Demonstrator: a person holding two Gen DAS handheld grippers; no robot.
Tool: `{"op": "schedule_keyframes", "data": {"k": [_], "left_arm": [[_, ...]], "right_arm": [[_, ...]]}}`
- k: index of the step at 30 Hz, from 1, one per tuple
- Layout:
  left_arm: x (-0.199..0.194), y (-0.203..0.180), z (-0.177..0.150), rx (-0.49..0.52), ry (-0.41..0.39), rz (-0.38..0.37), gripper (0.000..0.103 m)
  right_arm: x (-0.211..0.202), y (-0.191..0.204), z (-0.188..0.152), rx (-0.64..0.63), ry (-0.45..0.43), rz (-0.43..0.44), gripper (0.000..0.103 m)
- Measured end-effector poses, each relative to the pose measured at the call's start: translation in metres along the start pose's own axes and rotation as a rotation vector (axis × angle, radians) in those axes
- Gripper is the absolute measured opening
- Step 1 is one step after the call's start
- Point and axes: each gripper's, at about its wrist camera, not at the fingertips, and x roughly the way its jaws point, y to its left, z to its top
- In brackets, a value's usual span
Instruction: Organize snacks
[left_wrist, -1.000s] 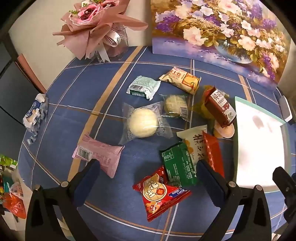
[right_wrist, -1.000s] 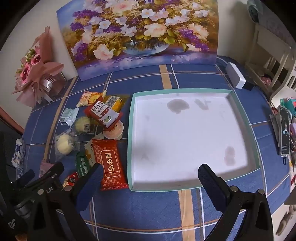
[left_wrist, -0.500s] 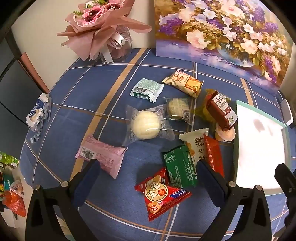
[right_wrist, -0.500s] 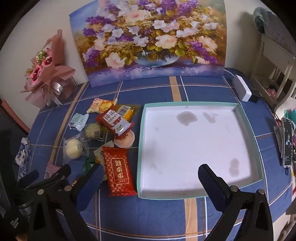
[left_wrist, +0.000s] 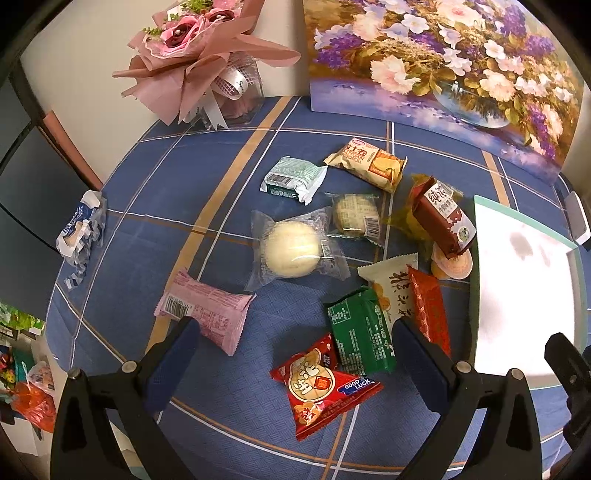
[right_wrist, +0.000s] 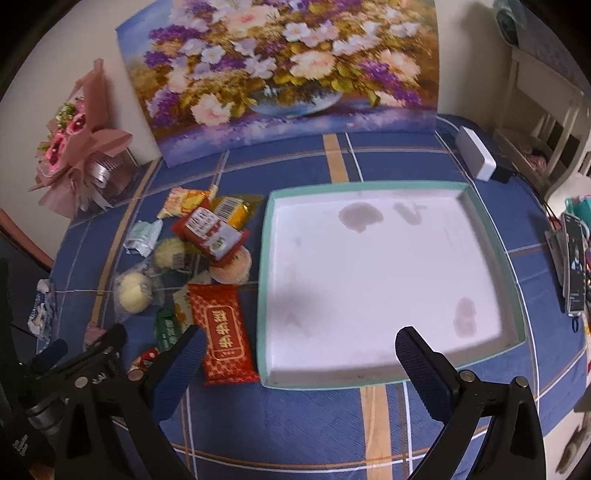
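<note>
A: Left side of the counter (left_wrist: 147, 206)?
B: Pink packet (left_wrist: 207, 308), then a round bun (left_wrist: 291, 247) in clear wrap, a green packet (left_wrist: 360, 332) and a red packet (left_wrist: 321, 384) — all loose on the blue cloth. Left gripper (left_wrist: 295, 363) hovers above them, spread wide, nothing in it.
A: And to the right?
B: Long red packet (right_wrist: 225, 332) just beside the tray (right_wrist: 264, 266). The white tray holds nothing. Right gripper (right_wrist: 297, 363) hangs over its near edge — spread wide too, carrying nothing.

Blue plaid table (right_wrist: 295, 424) bears scattered snack packets (left_wrist: 291, 251) and tray (right_wrist: 263, 295).
</note>
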Motion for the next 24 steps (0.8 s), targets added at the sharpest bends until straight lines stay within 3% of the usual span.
{"op": "schedule_keyframes", "data": {"k": [24], "left_arm": [[-0.0014, -0.0005, -0.0004, 0.001, -0.002, -0.002, 0.103]], "right_arm": [[-0.0048, 0.0037, 0.0000, -0.021, -0.023, 0.004, 0.103]]}}
